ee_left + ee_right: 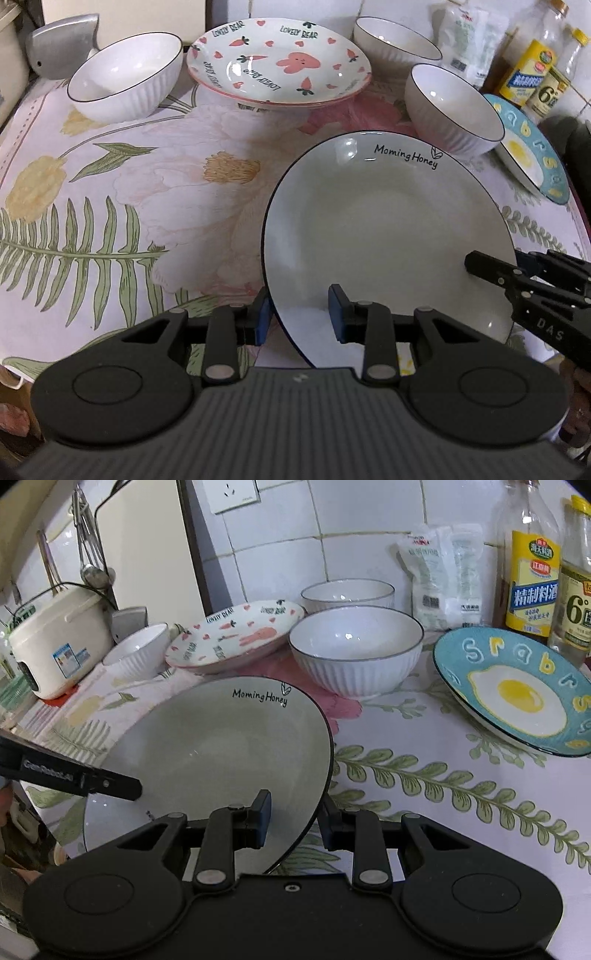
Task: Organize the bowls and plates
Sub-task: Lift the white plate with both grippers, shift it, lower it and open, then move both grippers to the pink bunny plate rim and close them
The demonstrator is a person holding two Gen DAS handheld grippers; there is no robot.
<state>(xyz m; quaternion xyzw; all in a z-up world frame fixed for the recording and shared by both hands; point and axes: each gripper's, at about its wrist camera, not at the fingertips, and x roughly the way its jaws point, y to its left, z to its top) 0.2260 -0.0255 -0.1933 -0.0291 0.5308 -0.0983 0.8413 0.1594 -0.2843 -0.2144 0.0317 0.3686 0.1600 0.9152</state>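
Grey plate (388, 236): pale, dark-rimmed, lettered "Morning Honey"; it sits at the near middle of the worktop (147, 177), gripped at two sides of its rim. Whether its base touches the cloth cannot be told.
Left gripper (300, 314): jaws narrow, clamped on the plate's near-left rim; one blue pad lies outside the rim, the other over the inner face.
Right gripper (295, 821): jaws narrow, clamped on the plate's right rim, one finger inside the dish and one outside; in the left wrist view it enters from the right edge.
Rabbit plate (279, 62): white with pink carrots, hearts and the words "Lovely Bear", at the far middle of the worktop; a second pink rim shows just beneath it.
Left bowl (125, 75): white, ribbed, dark-rimmed, just left of the rabbit plate.
Near bowl (356, 650): same pattern, just beyond the grey plate's far-right edge.
Far bowl (347, 592): same pattern, behind the near bowl, close to the tiled wall.
Egg plate (517, 690): blue with a fried-egg picture and raised letters, at the right of the worktop, apart from the grey plate.
Bottles (532, 576): two, yellow-labelled, behind the egg plate.
Rice cooker (59, 638): cream, at the far left.
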